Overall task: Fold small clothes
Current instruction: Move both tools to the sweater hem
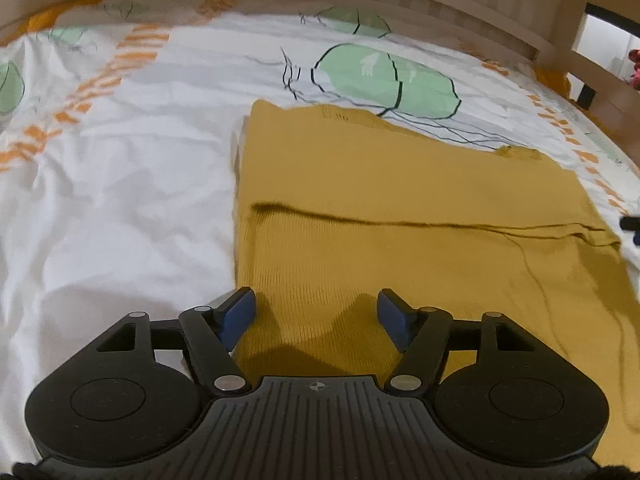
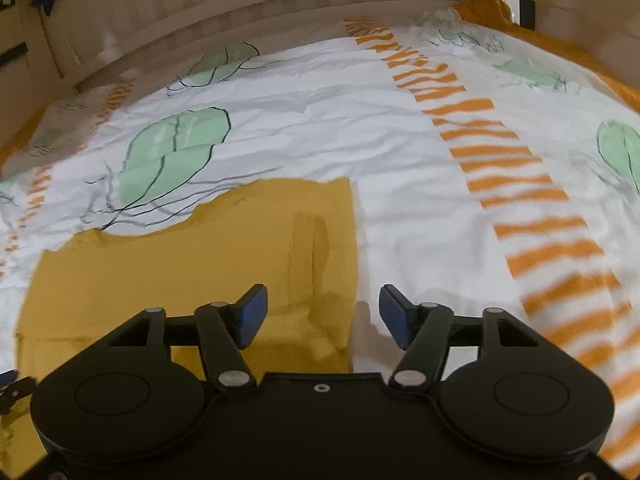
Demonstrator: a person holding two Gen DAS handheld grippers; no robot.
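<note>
Over mustard garment, left claw wide apart, right claw likewise, both empty

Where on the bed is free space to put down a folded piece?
Free: bedsheet left of the mustard garment, and the sheet between its right edge and the orange stripes. Crowded: the garment itself, where left gripper and right gripper hover open.

A bed with a wooden slatted frame carries a rumpled white bedsheet printed with green leaf shapes and orange dashed stripes. A mustard-yellow knit garment lies flat and folded on it, toward 4 o'clock in the left wrist view and 8 o'clock in the right.
</note>
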